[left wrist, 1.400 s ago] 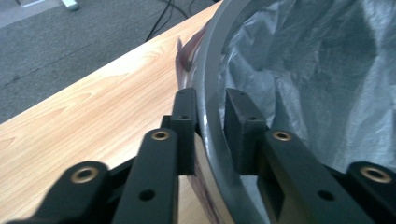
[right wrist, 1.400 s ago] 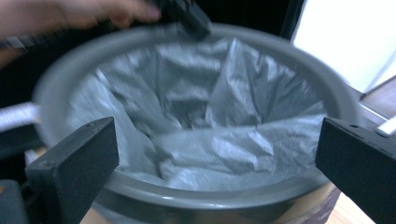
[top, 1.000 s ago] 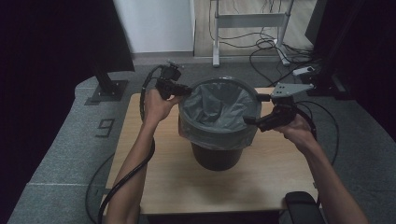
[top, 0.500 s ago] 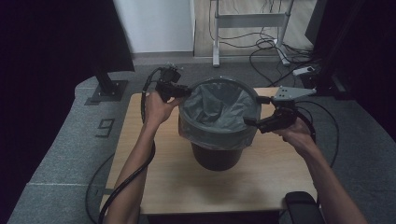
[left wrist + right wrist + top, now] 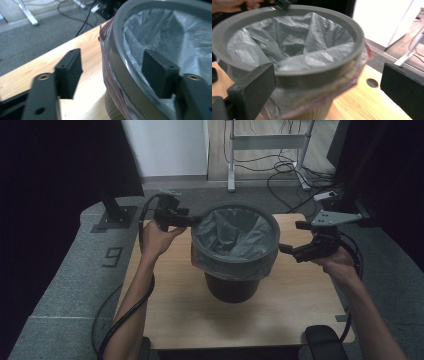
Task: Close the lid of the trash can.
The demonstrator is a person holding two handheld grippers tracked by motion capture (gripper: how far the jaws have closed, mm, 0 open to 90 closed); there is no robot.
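Observation:
A black bin (image 5: pixel 232 287) stands mid-table, capped by a grey ring (image 5: pixel 235 206) that clamps a grey liner bag (image 5: pixel 235 232). My left gripper (image 5: pixel 195 220) is at the ring's far-left side. In the left gripper view its jaws (image 5: pixel 113 67) have just been opening and straddle the ring (image 5: pixel 117 30), one pad outside and one inside over the bag (image 5: pixel 175 32), neither pressing. My right gripper (image 5: pixel 283 249) sits a short gap to the right of the bin. It (image 5: pixel 329 78) is open, facing the ring (image 5: pixel 317 8) and bag (image 5: pixel 294 40).
The wooden table (image 5: pixel 200 320) has a round hole (image 5: pixel 372 83) near the bin. A black pad (image 5: pixel 325 340) sits at its front right corner. A monitor stand base (image 5: pixel 115 215) lies off the table's left. Cables (image 5: pixel 285 170) and a white metal frame (image 5: pixel 265 142) are behind.
The left jaws have opened off the ring. The right gripper has let go and drawn back to the right, leaving a gap to the bin.

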